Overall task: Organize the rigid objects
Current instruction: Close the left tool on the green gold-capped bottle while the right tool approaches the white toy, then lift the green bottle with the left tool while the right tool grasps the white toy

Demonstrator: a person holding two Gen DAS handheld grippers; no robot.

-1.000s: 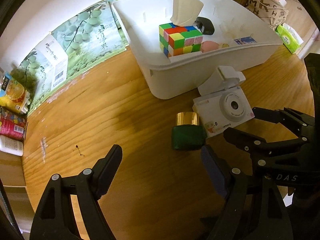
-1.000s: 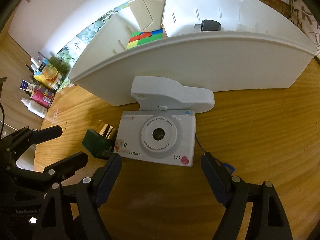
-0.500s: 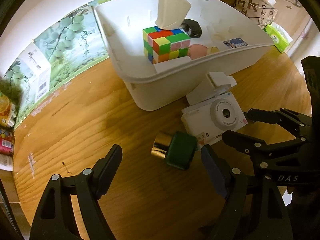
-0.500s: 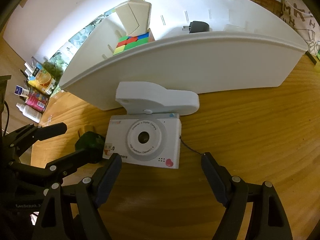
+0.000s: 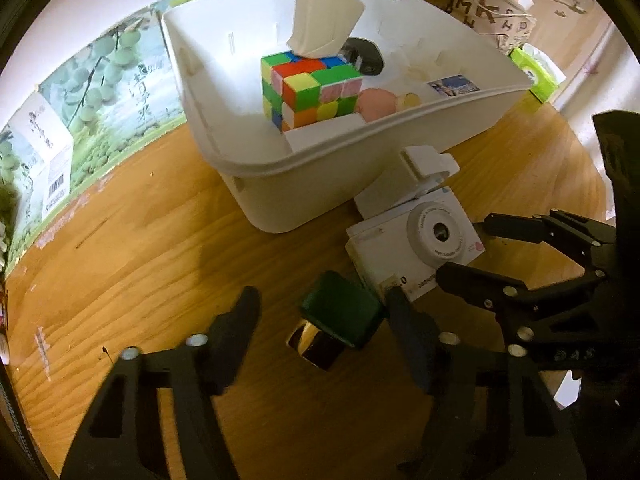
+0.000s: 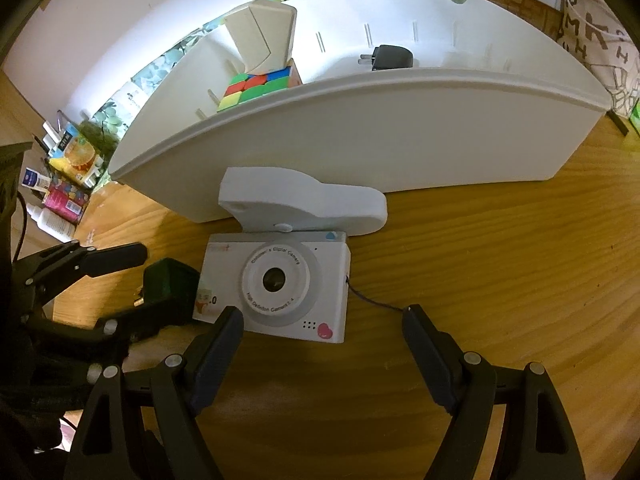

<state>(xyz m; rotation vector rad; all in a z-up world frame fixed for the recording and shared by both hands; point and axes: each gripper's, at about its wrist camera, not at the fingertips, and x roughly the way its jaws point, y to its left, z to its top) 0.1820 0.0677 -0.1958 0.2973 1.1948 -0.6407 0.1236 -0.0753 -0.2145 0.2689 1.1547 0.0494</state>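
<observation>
A dark green jar with a gold cap (image 5: 338,316) lies on its side on the wooden table, between the fingers of my open left gripper (image 5: 324,322); it also shows in the right wrist view (image 6: 168,284). A white toy camera (image 6: 276,288) lies flat beside it, just ahead of my open right gripper (image 6: 322,330), and shows in the left wrist view (image 5: 420,248). A white plastic piece (image 6: 304,204) lies between the camera and the white bin (image 6: 400,136). The bin holds a colour cube (image 5: 310,90), a beige block (image 5: 324,18) and a black charger (image 6: 386,58).
Green printed boxes (image 5: 92,112) stand along the wall left of the bin. Bottles and packets (image 6: 60,184) sit at the table's far left. A paper bag (image 5: 492,4) and a green tissue pack (image 5: 536,74) lie behind the bin at right.
The green jar has turned, its gold cap now towards me, and sits deeper between my left fingers. The right gripper has come closer to the camera.
</observation>
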